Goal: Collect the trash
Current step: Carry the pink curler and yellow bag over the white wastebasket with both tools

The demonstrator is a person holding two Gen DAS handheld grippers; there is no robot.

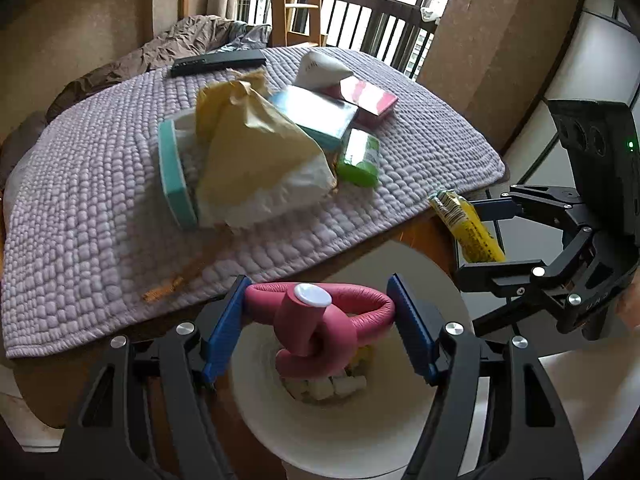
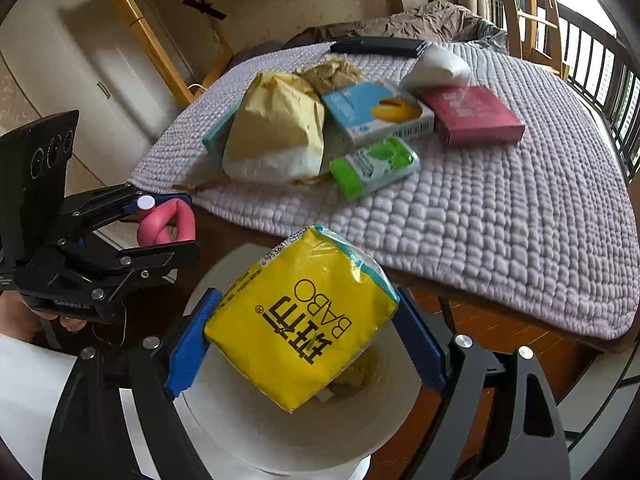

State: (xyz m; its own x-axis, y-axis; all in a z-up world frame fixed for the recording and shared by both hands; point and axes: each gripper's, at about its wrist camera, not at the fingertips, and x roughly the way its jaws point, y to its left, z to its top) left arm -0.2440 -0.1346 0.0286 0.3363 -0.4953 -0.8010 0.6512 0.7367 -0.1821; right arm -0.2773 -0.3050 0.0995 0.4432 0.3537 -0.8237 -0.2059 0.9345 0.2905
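Note:
My left gripper [image 1: 316, 320] is shut on a pink knotted foam piece [image 1: 320, 324] with a white cap, held over the open white trash bin [image 1: 340, 432]. My right gripper [image 2: 304, 332] is shut on a yellow tissue packet [image 2: 300, 328] above the same bin [image 2: 248, 420]. Each gripper shows in the other view: the right one with the packet [image 1: 468, 228] at the right, the left one with the pink piece [image 2: 168, 224] at the left. Scraps lie in the bin's bottom.
A table with a lilac quilted cloth [image 1: 100, 220] holds a tan paper bag [image 1: 256, 156], a teal box [image 1: 172, 172], a blue box [image 2: 376, 112], a pink box [image 2: 476, 116], a green packet [image 2: 376, 168], a white pouch [image 2: 436, 66] and a black remote [image 1: 218, 62].

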